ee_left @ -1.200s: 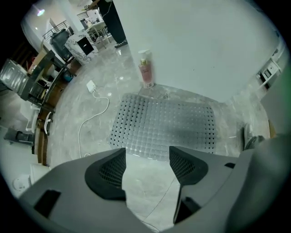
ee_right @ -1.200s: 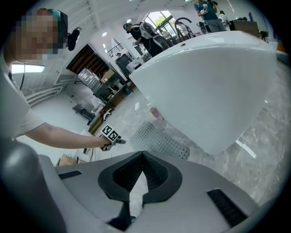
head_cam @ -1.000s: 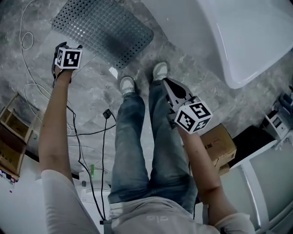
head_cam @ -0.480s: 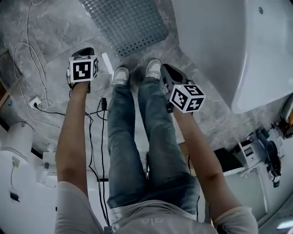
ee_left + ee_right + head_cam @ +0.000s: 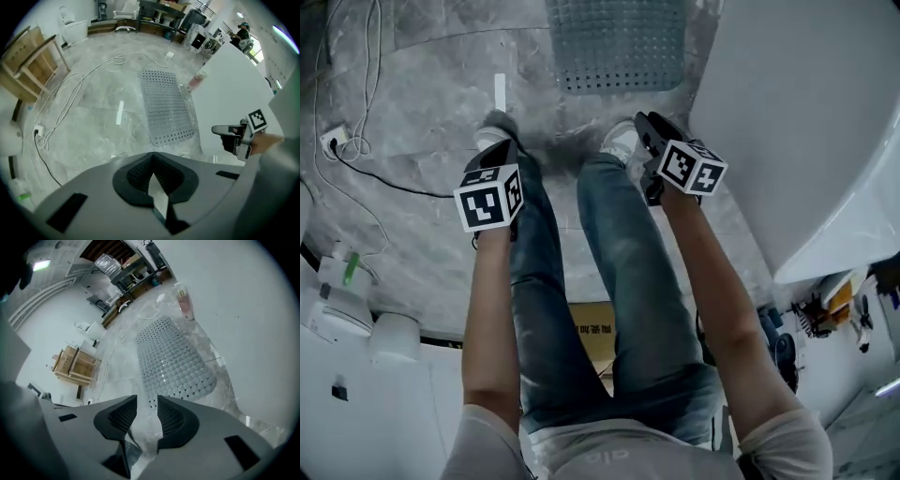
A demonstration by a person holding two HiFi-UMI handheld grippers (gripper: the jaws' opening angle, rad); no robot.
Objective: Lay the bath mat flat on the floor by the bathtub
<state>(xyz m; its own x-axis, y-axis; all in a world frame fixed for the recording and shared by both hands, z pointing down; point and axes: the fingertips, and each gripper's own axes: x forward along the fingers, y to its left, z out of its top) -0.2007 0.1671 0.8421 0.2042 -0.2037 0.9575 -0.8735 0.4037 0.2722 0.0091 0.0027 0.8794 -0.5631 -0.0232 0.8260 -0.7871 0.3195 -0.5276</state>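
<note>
On the grey marble floor [image 5: 422, 122], the bath mat [image 5: 617, 45] lies spread flat just beside the white bathtub [image 5: 806, 122], ahead of our feet. Our left gripper [image 5: 152, 159] has its jaws pressed together with nothing in them. Our right gripper [image 5: 146, 401] has just been opening its jaws, which stand partly apart and empty, only floor and the mat's near edge showing through the gap.

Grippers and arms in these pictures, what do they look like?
Each has a grey body with dark, ribbed jaw pads: left gripper, right gripper. The left cube and right cube are white with black square markers. The person wears a pale short-sleeved top and blue jeans.
</note>
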